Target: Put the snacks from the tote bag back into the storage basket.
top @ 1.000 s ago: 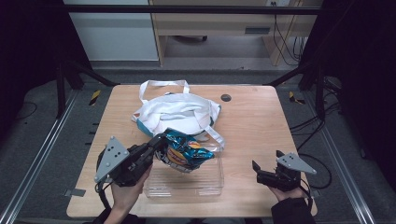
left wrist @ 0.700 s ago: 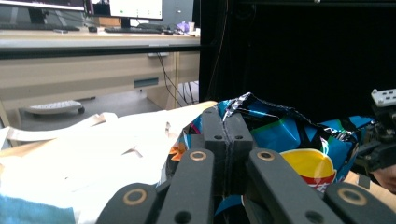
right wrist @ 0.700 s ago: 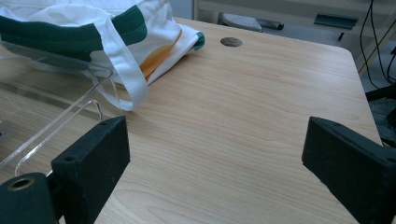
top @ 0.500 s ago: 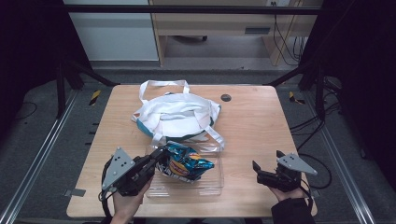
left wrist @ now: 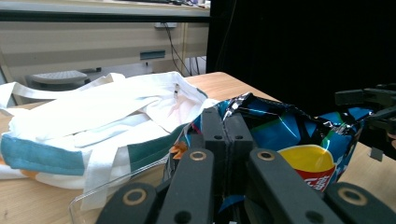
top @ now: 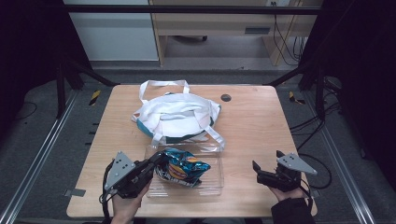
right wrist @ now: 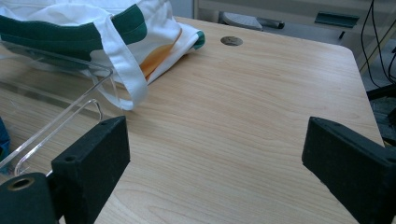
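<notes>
On the wooden bench (top: 261,126), left tongs (top: 156,164) pinch a crisp packet (top: 184,167) over a clear tray (top: 212,179); right tongs (top: 256,170) gape

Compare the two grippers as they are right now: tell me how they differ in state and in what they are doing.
The left gripper has its jaws shut on the chip bag, while the right gripper has its jaws wide apart, holding nothing. The left gripper sits at the clear tray, with the bag over it; the right gripper is off to the tray's side over bare table. Both are black, hand-held, and carry a grey three-cornered plate.
</notes>
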{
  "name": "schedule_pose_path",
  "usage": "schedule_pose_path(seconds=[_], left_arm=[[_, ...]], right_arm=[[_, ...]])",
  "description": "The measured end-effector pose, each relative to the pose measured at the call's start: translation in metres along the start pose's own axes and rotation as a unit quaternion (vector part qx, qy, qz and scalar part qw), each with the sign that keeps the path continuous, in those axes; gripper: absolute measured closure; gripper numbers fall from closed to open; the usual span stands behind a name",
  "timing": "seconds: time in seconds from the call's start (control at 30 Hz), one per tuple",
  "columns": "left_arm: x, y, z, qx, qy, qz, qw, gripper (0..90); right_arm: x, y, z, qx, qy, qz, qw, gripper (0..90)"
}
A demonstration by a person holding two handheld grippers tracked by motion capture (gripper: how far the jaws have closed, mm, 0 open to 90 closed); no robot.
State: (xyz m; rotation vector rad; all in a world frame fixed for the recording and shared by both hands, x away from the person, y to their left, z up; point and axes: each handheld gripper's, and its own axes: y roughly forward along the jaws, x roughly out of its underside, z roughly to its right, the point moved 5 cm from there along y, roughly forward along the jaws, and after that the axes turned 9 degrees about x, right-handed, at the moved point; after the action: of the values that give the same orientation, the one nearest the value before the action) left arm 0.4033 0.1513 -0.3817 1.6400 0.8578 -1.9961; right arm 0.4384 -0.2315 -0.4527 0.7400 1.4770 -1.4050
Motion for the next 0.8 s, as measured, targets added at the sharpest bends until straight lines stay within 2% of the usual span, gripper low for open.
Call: schedule_pose_path(seconds=[0.37, 0.8], left_arm=[[0.005, 0.006, -0.013, -0.018, -0.027, -0.010, 0.9994, 89.8], [0.006, 0.014, -0.022, -0.027, -0.039, -0.017, 0.9988, 89.5]], right_arm=[[0.000, 0.000, 0.000, 0.000, -0.002, -0.002, 1.0000, 7.9], [0.000, 0.001, -0.001, 0.000, -0.003, -0.002, 1.0000, 7.9]])
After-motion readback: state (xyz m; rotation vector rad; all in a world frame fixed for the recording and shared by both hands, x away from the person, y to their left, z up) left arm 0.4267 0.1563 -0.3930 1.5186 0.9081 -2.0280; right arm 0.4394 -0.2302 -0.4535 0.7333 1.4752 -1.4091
